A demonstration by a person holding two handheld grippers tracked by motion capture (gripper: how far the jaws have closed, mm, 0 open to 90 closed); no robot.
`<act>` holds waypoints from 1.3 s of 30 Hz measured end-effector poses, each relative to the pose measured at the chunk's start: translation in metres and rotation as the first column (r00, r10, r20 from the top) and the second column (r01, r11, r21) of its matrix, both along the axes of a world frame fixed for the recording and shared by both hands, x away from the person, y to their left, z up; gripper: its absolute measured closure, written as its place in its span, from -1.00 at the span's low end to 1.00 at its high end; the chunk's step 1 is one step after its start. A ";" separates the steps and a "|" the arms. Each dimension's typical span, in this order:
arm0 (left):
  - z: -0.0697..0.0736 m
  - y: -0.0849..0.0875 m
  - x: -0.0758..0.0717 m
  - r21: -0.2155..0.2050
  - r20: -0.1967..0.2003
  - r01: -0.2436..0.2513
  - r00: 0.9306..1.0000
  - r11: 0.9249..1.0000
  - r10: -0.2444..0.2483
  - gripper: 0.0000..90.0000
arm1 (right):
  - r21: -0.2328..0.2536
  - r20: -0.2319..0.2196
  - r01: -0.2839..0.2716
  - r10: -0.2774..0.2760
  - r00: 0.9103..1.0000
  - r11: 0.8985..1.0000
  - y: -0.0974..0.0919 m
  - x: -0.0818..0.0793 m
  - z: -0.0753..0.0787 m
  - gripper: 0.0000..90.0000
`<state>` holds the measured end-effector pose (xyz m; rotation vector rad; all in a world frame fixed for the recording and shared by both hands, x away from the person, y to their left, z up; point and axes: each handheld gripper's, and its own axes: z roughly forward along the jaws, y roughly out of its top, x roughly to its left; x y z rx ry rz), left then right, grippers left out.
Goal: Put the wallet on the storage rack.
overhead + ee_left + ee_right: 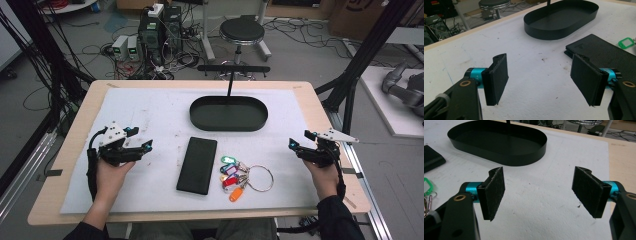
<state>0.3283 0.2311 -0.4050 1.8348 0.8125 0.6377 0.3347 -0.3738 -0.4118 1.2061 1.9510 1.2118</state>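
L gripper (pixel 146 146) & R gripper (pixel 293 146): jaws spread, empty. Black wallet (pixel 197 165): flat, stiff-ish, prob leather; pinch across narrow width. Key bunch (pixel 235 176): light, floppy; take by ring (pixel 260 178).

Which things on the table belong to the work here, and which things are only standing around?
Belong to the work:
black wallet
bunch of keys with coloured tags
black oval tray
left gripper and right gripper, both open and empty

Only standing around:
round stool
computer boxes and cables on the floor
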 end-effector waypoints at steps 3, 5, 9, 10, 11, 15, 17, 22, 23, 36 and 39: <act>0.000 -0.001 0.000 0.007 -0.002 -0.003 1.000 1.000 0.003 -0.33 | 0.006 0.003 0.003 -0.003 1.000 1.000 -0.002 0.000 0.000 -0.41; 0.000 -0.001 0.000 0.004 -0.001 -0.011 1.000 1.000 0.011 -0.33 | 0.010 0.001 0.006 -0.006 1.000 1.000 -0.003 -0.001 0.000 -0.41; 0.000 -0.001 0.001 -0.003 -0.003 -0.013 1.000 1.000 0.013 -0.33 | 0.015 -0.005 0.007 -0.006 1.000 1.000 -0.004 0.000 -0.001 -0.41; 0.000 -0.002 0.002 -0.006 -0.004 -0.012 1.000 1.000 0.012 -0.33 | 0.014 -0.003 0.005 -0.005 1.000 1.000 -0.004 0.000 -0.001 -0.40; 0.000 -0.002 0.002 -0.009 -0.004 -0.012 1.000 1.000 0.012 -0.33 | 0.014 -0.001 0.005 -0.005 1.000 1.000 -0.005 0.000 -0.001 -0.41; 0.001 -0.005 0.003 -0.010 -0.005 0.000 1.000 1.000 0.000 -0.33 | 0.018 -0.002 0.006 -0.006 1.000 1.000 -0.006 -0.002 -0.001 -0.40; 0.001 -0.007 0.001 -0.012 -0.002 0.007 1.000 1.000 -0.007 -0.33 | 0.017 0.002 0.009 -0.009 1.000 1.000 -0.007 -0.003 0.000 -0.40; 0.005 -0.019 -0.008 0.014 0.018 0.052 0.998 0.999 -0.052 -0.33 | 0.023 0.003 0.012 -0.012 1.000 1.000 -0.008 -0.003 0.000 -0.41; 0.006 -0.021 -0.010 0.015 0.023 0.062 0.998 0.998 -0.062 -0.33 | 0.023 0.003 0.012 -0.012 1.000 1.000 -0.008 -0.003 0.000 -0.41; 0.004 -0.074 -0.050 0.051 0.021 0.204 0.979 0.978 -0.205 -0.29 | 0.018 0.001 0.011 -0.011 1.000 1.000 -0.004 0.005 -0.001 -0.41; -0.005 -0.091 -0.058 0.062 -0.019 0.241 0.971 0.969 -0.240 -0.24 | 0.014 0.000 0.011 -0.011 1.000 1.000 -0.003 0.005 -0.001 -0.41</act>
